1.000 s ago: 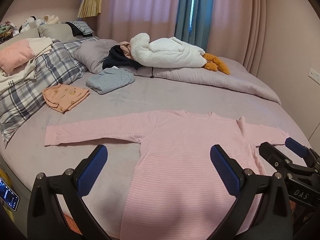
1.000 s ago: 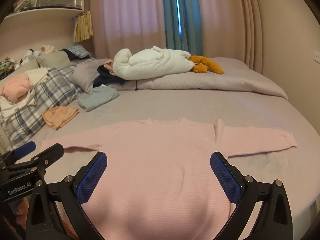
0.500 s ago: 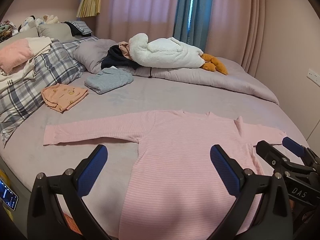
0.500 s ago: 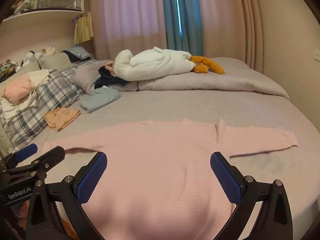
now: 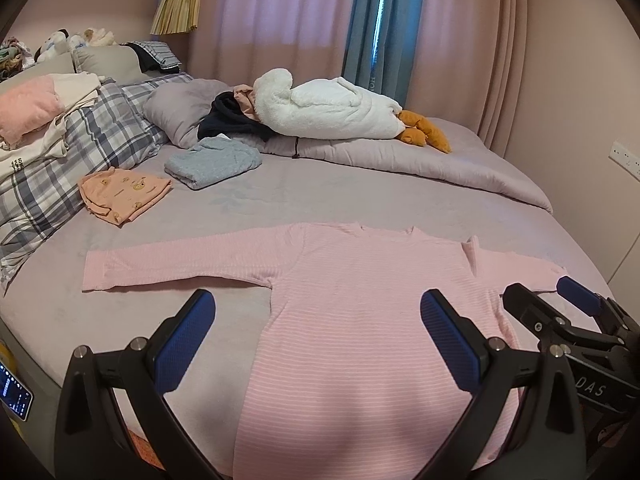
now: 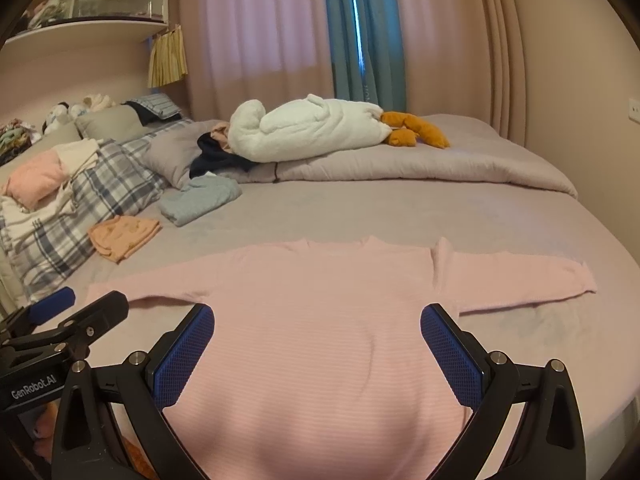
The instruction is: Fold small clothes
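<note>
Pink shirt point(image 5: 360, 312) lay flat mid-frame on the bed point(image 5: 360, 200), sleeves running left-right. Left gripper point(image 5: 318, 338) and right gripper point(image 6: 318, 356) both hovered wide apart over its hem, each nearer its own sleeve.

Your pink shirt point(image 5: 360, 320) runs off the bottom edge in both wrist views, so its hem stays out of sight. From the left wrist, the right gripper point(image 5: 560, 304) covers the far cuff. The phone point(image 5: 14, 394) is cropped at the left edge, its screen too small to read.
</note>
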`<state>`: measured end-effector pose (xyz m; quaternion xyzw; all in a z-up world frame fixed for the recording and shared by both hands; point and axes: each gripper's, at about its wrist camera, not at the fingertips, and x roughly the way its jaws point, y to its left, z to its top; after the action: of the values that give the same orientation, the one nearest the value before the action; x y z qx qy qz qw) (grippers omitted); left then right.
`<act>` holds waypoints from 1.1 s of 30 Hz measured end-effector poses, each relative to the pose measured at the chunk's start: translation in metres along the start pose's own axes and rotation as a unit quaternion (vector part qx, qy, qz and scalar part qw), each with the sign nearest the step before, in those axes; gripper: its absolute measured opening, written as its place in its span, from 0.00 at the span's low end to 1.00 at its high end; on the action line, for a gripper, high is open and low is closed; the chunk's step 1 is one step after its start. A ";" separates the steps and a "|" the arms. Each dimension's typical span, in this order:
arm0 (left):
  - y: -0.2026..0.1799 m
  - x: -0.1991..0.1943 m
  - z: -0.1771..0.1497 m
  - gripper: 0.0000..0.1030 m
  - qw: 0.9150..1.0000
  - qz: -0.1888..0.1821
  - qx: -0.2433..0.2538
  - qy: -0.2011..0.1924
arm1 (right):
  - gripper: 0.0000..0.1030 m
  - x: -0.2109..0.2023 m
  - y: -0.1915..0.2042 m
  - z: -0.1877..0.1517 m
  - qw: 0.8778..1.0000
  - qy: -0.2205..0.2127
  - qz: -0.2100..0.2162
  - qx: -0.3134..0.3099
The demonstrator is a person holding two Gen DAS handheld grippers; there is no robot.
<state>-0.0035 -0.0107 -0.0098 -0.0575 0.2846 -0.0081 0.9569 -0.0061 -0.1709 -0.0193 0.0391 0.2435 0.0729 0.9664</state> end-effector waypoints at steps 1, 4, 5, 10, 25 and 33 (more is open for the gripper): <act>0.002 -0.001 0.000 1.00 1.000 -0.001 0.000 0.000 | 0.99 0.000 0.000 0.000 1.000 0.000 0.000 0.000; 0.002 0.000 -0.001 1.00 1.000 -0.001 0.000 0.000 | 0.99 0.000 0.000 0.000 1.000 0.000 0.000 0.001; 0.002 0.000 -0.001 1.00 1.000 -0.001 0.000 0.001 | 0.99 0.001 -0.001 0.000 1.000 0.000 0.000 0.001; 0.004 -0.001 -0.001 1.00 1.000 -0.001 -0.003 0.003 | 0.99 0.001 0.000 0.000 1.000 0.001 0.000 0.000; 0.010 -0.001 -0.001 1.00 1.000 -0.005 -0.014 0.007 | 0.99 0.000 0.003 -0.002 1.000 0.002 -0.001 0.003; 0.010 -0.003 -0.002 1.00 1.000 -0.002 -0.010 0.005 | 0.99 0.000 -0.001 -0.004 1.000 0.000 0.002 0.010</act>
<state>-0.0078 -0.0005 -0.0109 -0.0679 0.2895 -0.0077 0.9547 -0.0080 -0.1714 -0.0226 0.0492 0.2440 0.0728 0.9658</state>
